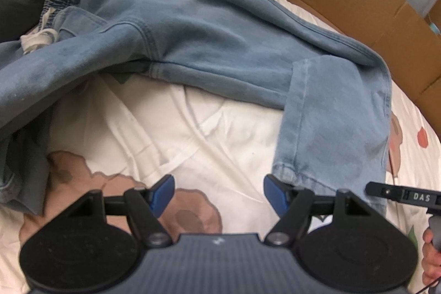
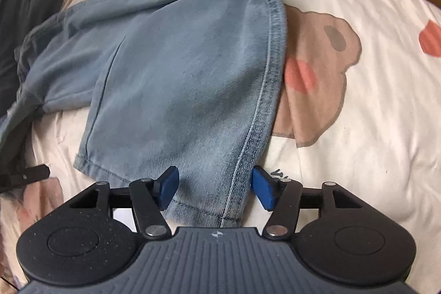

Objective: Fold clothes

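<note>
Straddling the hem of the jeans (image 2: 176,68) with our right gripper (image 2: 215,188), jaws apart, we hold our left gripper (image 1: 219,192) spread over the bedsheet (image 1: 220,134).

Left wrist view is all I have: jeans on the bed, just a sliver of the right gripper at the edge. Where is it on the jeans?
Observer: The right gripper sits over the hem end of the jeans leg. The fabric lies between its open jaws and is not pinched.
Operator: Which edge of the leg is it nearer?
Observer: The stitched side seam, which runs just inside the jaw on the picture's right.
</note>
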`<action>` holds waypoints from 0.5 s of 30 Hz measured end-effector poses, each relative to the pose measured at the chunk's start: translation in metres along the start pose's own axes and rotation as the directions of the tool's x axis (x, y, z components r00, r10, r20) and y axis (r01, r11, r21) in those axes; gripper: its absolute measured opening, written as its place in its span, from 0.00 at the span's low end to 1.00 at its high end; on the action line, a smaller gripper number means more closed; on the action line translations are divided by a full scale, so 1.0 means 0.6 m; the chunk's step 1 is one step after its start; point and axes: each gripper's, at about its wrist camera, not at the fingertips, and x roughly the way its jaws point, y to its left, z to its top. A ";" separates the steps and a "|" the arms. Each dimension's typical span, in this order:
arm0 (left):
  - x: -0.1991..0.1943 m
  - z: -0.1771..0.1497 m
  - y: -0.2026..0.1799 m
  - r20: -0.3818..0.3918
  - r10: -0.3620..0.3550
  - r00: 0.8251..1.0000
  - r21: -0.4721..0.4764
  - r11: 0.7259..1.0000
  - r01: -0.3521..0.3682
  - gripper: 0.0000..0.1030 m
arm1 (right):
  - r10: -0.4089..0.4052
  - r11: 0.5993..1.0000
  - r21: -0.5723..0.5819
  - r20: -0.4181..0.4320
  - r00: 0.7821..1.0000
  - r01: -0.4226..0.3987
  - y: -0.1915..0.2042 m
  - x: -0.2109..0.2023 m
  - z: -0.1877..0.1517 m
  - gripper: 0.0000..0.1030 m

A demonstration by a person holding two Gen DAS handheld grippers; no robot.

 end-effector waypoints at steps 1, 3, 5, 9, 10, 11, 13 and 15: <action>0.001 -0.001 -0.002 0.000 -0.003 1.000 0.001 1.000 0.003 0.71 | -0.008 1.000 -0.009 0.001 1.000 0.008 0.003 0.000 0.001 0.57; 0.000 -0.002 -0.003 0.002 -0.008 1.000 0.004 1.000 0.008 0.71 | -0.027 0.999 -0.025 0.003 1.000 0.027 0.006 0.000 0.002 0.36; 0.000 -0.002 -0.003 0.004 -0.007 1.000 0.005 1.000 0.007 0.71 | -0.015 1.000 -0.027 0.003 1.000 0.016 0.000 -0.003 0.006 0.10; 0.001 0.000 0.005 0.004 0.005 1.000 -0.009 1.000 -0.005 0.71 | 0.007 1.000 -0.027 0.016 1.000 -0.007 -0.018 -0.020 0.017 0.07; 0.001 0.001 0.009 0.005 0.008 1.000 -0.017 1.000 -0.008 0.71 | -0.003 0.999 -0.040 0.028 1.000 0.004 -0.018 -0.026 0.021 0.06; 0.001 0.002 0.013 0.005 0.011 1.000 -0.025 1.000 -0.011 0.71 | -0.021 0.998 -0.056 0.041 0.999 0.024 -0.019 -0.031 0.025 0.06; 0.002 0.002 0.018 0.006 0.020 1.000 -0.031 0.999 -0.020 0.71 | -0.064 0.994 -0.081 0.066 0.996 0.070 -0.026 -0.040 0.035 0.05; 0.001 0.002 0.021 0.009 0.027 1.000 -0.032 0.999 -0.027 0.71 | -0.108 0.989 -0.088 0.090 0.990 0.115 -0.037 -0.047 0.045 0.05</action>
